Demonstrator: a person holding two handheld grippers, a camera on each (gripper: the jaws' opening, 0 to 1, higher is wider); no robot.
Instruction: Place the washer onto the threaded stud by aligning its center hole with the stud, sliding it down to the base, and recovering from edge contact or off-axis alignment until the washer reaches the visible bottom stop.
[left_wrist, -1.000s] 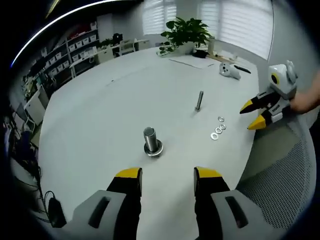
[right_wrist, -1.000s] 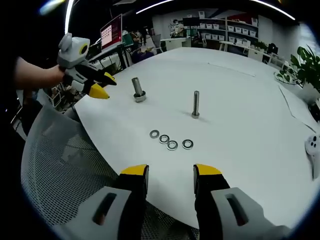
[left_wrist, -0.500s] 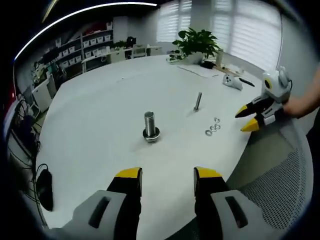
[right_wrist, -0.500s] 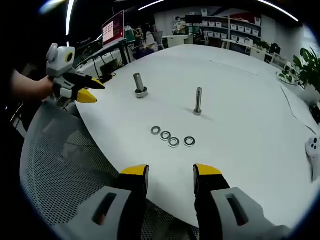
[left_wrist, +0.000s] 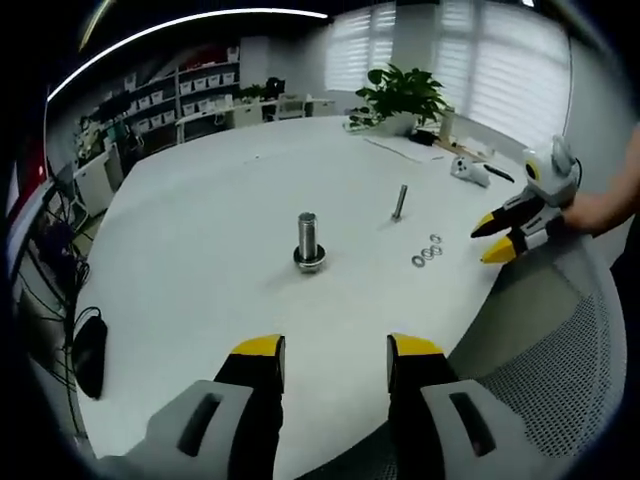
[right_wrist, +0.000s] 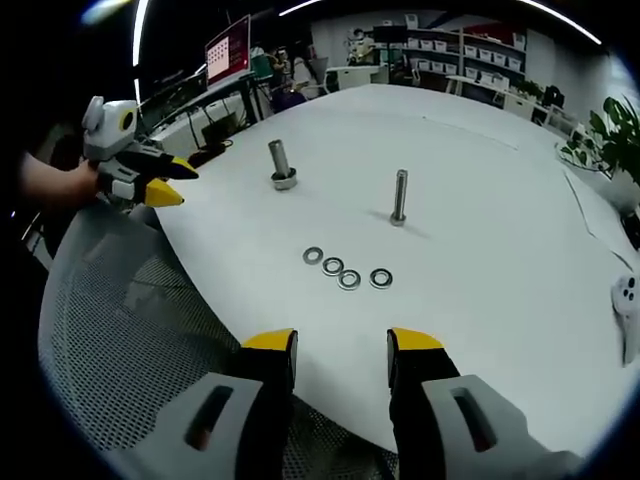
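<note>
A: What are the claws doing?

B: The right claw (right_wrist: 340, 345) stands open with nothing between its yellow tips, held back over the near edge of the white table (right_wrist: 480, 200). The left claw (left_wrist: 335, 348) is the same: jaws apart, empty, hanging off its own side of the table.

A: And going outward from the right claw?

B: Straight ahead of it, near that edge, four washers (right_wrist: 347, 273) lie flat in a short row, close together. Past them a slim stud (right_wrist: 399, 196) stands upright, well apart from the row. Further off to the left stands a thicker post (right_wrist: 279, 165) with a collar at its foot.

A: Which claw is nearer the washers?

B: The right one, I judge. In the left gripper view the washers (left_wrist: 426, 253) lie off to the right, close to the other claw's yellow tips, while the thick post (left_wrist: 308, 240) is what sits ahead of the left claw.

A: So the next move?

B: No washer is picked up yet. Probably the right claw goes forward and down onto one. The stud's long axis is vertical, so the washer must be kept level and brought over its top.
</note>
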